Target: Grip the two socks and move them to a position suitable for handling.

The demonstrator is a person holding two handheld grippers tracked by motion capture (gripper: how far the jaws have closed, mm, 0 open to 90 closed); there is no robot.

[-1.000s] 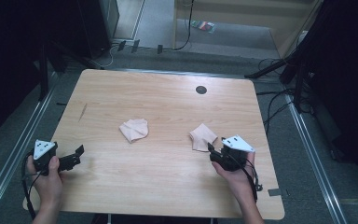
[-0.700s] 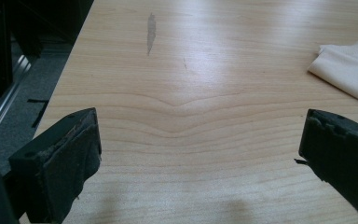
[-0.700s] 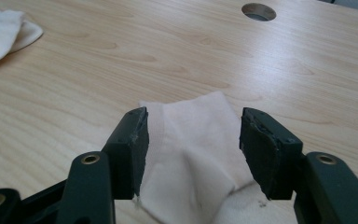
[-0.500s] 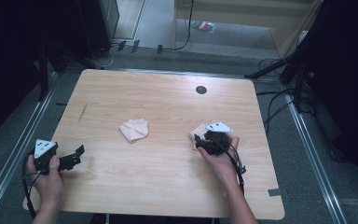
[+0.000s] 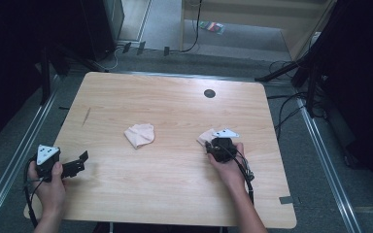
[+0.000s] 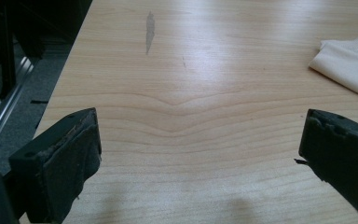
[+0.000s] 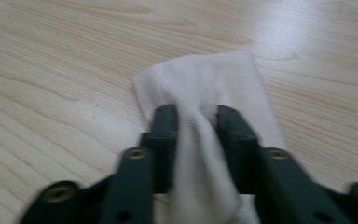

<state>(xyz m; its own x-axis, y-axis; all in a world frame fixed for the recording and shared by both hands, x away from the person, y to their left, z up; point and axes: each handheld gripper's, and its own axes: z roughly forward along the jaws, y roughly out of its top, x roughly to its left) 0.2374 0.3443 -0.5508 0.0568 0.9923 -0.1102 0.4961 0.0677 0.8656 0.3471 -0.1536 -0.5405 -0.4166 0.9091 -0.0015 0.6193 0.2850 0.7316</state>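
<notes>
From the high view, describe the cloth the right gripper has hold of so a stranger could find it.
On the wooden table, look to the right half, below the dark round hole. The pinched cloth lies there, partly under the right gripper. Unlike the other pale cloth, lying free near the middle, this one is bunched between black jaws.

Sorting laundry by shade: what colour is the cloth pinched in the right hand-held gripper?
Pale pinkish white cloth, clearest in the right gripper view.
</notes>
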